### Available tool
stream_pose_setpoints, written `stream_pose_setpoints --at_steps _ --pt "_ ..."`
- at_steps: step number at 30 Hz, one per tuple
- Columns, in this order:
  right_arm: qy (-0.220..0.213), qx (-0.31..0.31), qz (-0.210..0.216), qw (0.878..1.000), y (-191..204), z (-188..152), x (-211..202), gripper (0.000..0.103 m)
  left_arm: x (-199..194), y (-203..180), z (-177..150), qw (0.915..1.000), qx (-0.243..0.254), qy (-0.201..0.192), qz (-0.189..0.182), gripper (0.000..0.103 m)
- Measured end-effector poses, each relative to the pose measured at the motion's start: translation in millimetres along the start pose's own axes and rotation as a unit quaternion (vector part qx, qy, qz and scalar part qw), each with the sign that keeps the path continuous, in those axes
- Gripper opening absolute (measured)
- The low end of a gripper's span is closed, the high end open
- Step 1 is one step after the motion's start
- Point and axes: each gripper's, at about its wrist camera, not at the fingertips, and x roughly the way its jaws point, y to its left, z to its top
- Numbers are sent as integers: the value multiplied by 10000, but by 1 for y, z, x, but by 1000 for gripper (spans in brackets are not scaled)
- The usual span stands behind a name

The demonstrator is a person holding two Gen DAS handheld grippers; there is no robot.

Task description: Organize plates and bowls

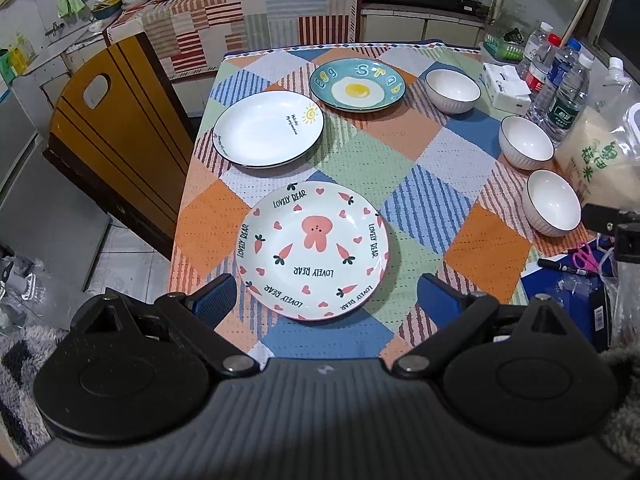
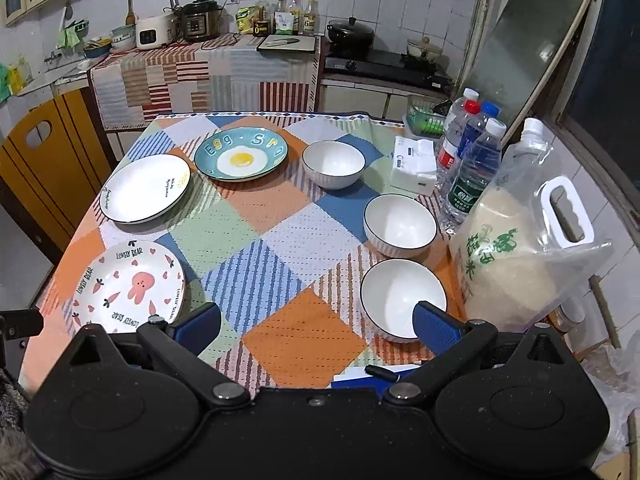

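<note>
Starting out, nothing stacked | three plates (image 1: 313, 249) spread apart on table's (image 1: 400, 148) left, three bowls (image 2: 400, 226) lined along right | left gripper (image 1: 326, 296) and right gripper (image 2: 316, 322) both spread wide, empty | all stacking left

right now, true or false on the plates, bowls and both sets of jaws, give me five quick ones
1. Three plates lie unstacked on the tablecloth. True: the bunny plate, the white sun plate and the egg plate each lie apart.
2. The three bowls are nested together. False: the near bowl, middle bowl and far bowl stand separately in a row.
3. The left gripper holds the bunny plate. False: its jaws are open and empty, with the plate beyond them.
4. The right gripper is open. True.
5. The rice bag lies flat on the plates' side. False: it stands upright beside the bowls.
</note>
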Motion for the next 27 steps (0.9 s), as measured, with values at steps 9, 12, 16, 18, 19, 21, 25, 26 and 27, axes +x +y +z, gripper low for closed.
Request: stream_pose_setpoints --at_steps 9,12,16,18,19,21,25,26,27 --pt "49 -83 -72 9999 2 -1 4 103 -14 -2 -1 9999 29 -96 -129 98" --pt "68 -131 -66 9999 4 -1 6 103 -13 -1 -1 9998 4 -86 -170 98" --pt "78 -169 -53 9998 5 -3 8 103 -14 1 -2 9998 -35 -88 -155 98" --pt "27 -176 -68 9998 4 -2 8 103 -15 2 -2 9999 -3 -97 -138 98" --pt "-21 -197 -58 9998 4 -1 8 103 -15 2 -2 9999 2 -96 -109 98" --pt "-255 -334 71 9991 4 3 7 103 -13 3 -1 10000 12 -83 -39 98" --pt "-927 -718 394 9923 9 11 2 103 -3 2 5 9996 214 -131 104 98" --pt "-1089 -795 478 9897 11 13 2 103 1 2 6 9994 275 -152 150 98" --pt "-1264 -924 617 9857 14 14 3 103 6 3 7 9992 318 -160 193 98"
